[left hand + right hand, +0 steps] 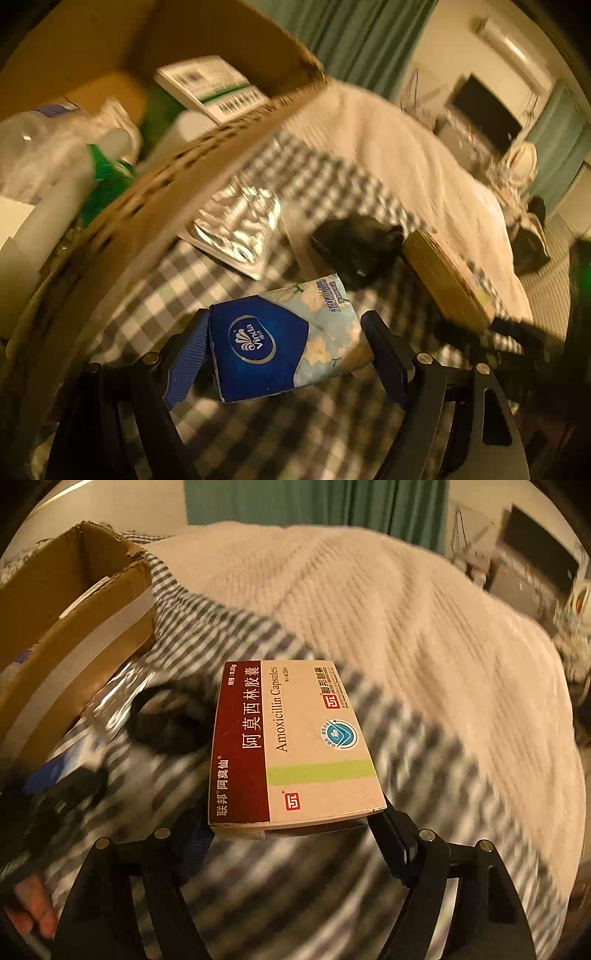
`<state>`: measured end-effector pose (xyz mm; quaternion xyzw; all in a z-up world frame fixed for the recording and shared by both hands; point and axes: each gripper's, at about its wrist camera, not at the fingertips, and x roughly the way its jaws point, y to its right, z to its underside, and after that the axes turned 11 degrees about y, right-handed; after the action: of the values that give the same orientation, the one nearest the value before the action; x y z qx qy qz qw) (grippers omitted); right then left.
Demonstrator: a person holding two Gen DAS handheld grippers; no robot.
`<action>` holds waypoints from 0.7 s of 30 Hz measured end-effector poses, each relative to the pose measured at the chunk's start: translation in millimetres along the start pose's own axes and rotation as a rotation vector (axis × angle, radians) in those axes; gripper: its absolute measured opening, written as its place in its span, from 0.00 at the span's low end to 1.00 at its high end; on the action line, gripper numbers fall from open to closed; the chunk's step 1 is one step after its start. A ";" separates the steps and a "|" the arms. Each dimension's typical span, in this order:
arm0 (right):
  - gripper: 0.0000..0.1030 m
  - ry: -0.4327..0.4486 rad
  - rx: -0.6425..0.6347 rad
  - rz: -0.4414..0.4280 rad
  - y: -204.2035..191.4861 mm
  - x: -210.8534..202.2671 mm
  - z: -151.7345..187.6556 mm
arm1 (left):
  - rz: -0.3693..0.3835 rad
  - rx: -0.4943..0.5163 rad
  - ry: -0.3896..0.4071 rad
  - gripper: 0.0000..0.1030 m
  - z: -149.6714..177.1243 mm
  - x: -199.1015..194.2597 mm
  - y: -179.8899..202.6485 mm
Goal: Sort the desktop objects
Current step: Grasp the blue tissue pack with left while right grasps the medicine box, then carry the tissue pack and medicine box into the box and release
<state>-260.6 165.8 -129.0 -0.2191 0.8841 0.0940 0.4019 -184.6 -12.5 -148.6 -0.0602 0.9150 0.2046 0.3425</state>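
While my left gripper clamps the tissue pack, my right gripper grips the amoxicillin box. I judge both mid-carry; next, swing toward the cardboard box at ten o'clock and release.

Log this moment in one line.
left gripper: shut on tissue pack | right gripper: shut on amoxicillin box | cardboard box: nearby
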 end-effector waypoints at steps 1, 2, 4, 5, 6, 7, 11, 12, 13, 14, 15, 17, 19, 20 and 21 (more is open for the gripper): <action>0.75 -0.014 0.026 -0.020 0.9 -7.2 6.2 | 0.030 -0.007 -0.025 0.80 -3.6 -4.9 1.3; 0.75 -0.014 0.058 -0.033 3.3 -16.2 13.3 | 0.039 -0.002 -0.027 0.80 -6.0 -12.3 2.8; 0.75 -0.016 0.116 -0.043 7.9 -28.6 24.0 | 0.081 0.002 -0.032 0.80 -8.8 -26.9 5.3; 0.75 -0.021 0.147 -0.052 10.1 -35.5 29.3 | 0.107 -0.005 -0.034 0.80 -9.5 -35.7 5.6; 0.75 -0.024 0.164 -0.055 10.6 -41.8 32.7 | 0.138 -0.019 -0.035 0.80 -10.2 -47.3 5.1; 0.75 -0.022 0.173 -0.049 9.7 -49.7 35.5 | 0.165 -0.022 -0.042 0.80 -11.5 -55.6 5.8; 0.74 0.037 0.272 -0.071 7.4 -95.0 40.6 | 0.298 -0.038 -0.093 0.80 -33.6 -83.6 4.3; 0.74 0.059 0.309 -0.093 7.4 -104.9 42.8 | 0.317 -0.041 -0.087 0.80 -41.3 -91.9 2.7; 0.74 0.075 0.356 -0.117 7.6 -115.7 46.2 | 0.313 -0.021 -0.063 0.80 -48.4 -101.6 2.1; 0.74 0.080 0.379 -0.124 6.7 -119.6 48.1 | 0.314 0.004 -0.044 0.80 -55.2 -107.4 6.6; 0.74 0.081 0.395 -0.128 3.5 -123.0 50.0 | 0.327 0.021 -0.035 0.80 -62.2 -114.8 7.9; 0.74 0.072 0.418 -0.130 -2.3 -125.9 52.5 | 0.332 0.049 -0.011 0.80 -72.5 -130.3 5.4; 0.74 0.073 0.436 -0.140 -10.7 -130.0 52.9 | 0.307 0.090 0.011 0.80 -80.5 -139.2 1.3; 0.74 0.073 0.433 -0.141 -13.6 -132.8 50.0 | 0.279 0.116 0.028 0.80 -86.0 -143.9 -4.3; 0.74 0.078 0.426 -0.138 -18.9 -135.7 46.7 | 0.255 0.134 0.037 0.80 -90.6 -147.4 -9.3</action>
<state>-141.8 207.3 -57.6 -0.1926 0.8818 -0.1311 0.4101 -125.1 -63.0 6.1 0.0757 0.9330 0.1838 0.3001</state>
